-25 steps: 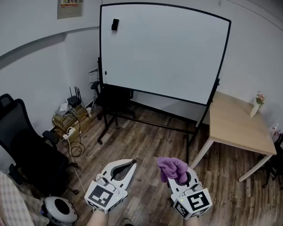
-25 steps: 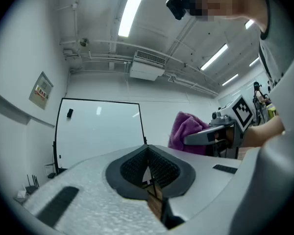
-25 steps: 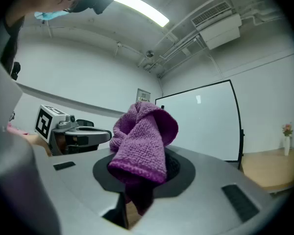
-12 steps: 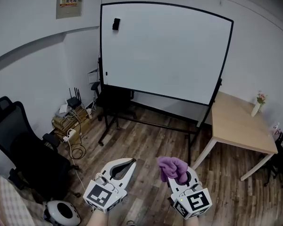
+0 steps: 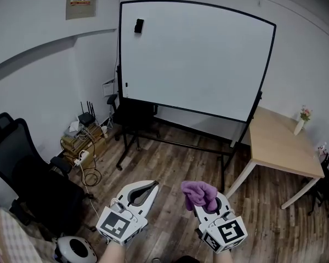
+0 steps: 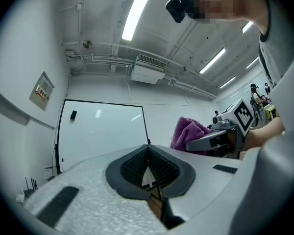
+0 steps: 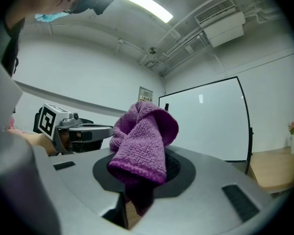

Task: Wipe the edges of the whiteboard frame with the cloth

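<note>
**Scene counts**

Two grippers: left gripper (image 5: 147,187), right gripper (image 5: 211,206). One purple cloth (image 5: 198,193). One whiteboard (image 5: 197,53), with one small black block (image 5: 139,26) stuck on it. One wooden table (image 5: 279,147), one flower vase (image 5: 300,126). One black office chair (image 5: 22,169), one router (image 5: 86,115), one wall notice (image 5: 81,0). One round white object (image 5: 77,249) on the floor, kind unclear.

From the left gripper (image 5: 151,187) and the right gripper (image 5: 204,200), closed on its purple cloth (image 5: 197,192), bare wood floor (image 5: 175,166) lies open straight up to the whiteboard (image 5: 194,59). Its stand's low crossbar (image 5: 186,145) and feet run underneath. The wooden table (image 5: 279,147) crowds the right post, its corner just beside it. Leftward, a black office chair (image 5: 22,169), a heap of boxes and cables (image 5: 83,141) and a dark chair (image 5: 132,116) behind the left post narrow that side
</note>
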